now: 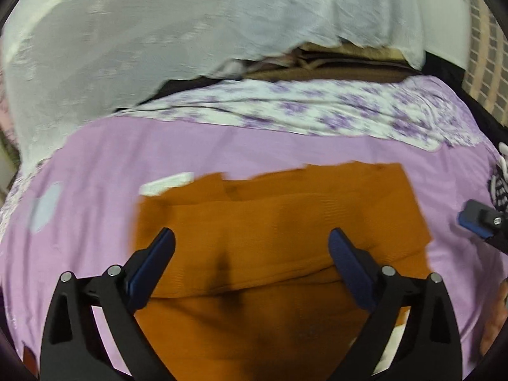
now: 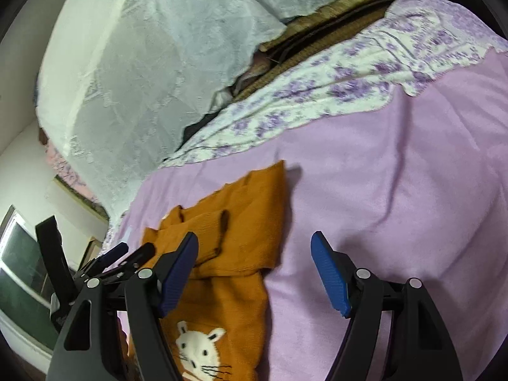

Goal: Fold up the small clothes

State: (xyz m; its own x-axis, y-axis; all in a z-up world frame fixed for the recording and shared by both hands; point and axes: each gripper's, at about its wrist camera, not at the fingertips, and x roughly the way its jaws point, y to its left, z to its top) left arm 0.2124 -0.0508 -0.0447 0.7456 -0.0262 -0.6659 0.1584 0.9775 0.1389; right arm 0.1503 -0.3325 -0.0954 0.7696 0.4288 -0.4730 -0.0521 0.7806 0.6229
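Left-wrist view takes in a bed spread with a lilac sheet (image 1: pixel 95 165), the biggest surface in sight, with a white lace drape (image 1: pixel 127 38) hanging behind it and a white cloth printed with purple flowers (image 1: pixel 317 111) lying along the far edge of the sheet. Between drape and flowered cloth a strip of brown woven material (image 1: pixel 333 63) shows, too blurred to name. On the sheet lies the orange knitted jumper (image 1: pixel 270 222), partly folded into layers, with a white label-like patch (image 1: pixel 168 182) at its far left corner. The left tool (image 1: pixel 250 247) hangs over the jumper with its blue pads spread wide and nothing between them. In the right-wrist view the jumper (image 2: pixel 241 222) lies left of centre, a white mouse face (image 2: pixel 200 349) knitted on the near part and cut off by the frame's bottom edge. The right tool (image 2: pixel 254 254) stands well open and empty, its left finger over the jumper, its right over bare sheet. At far left the other tool's fingers partly hide the jumper's edge.
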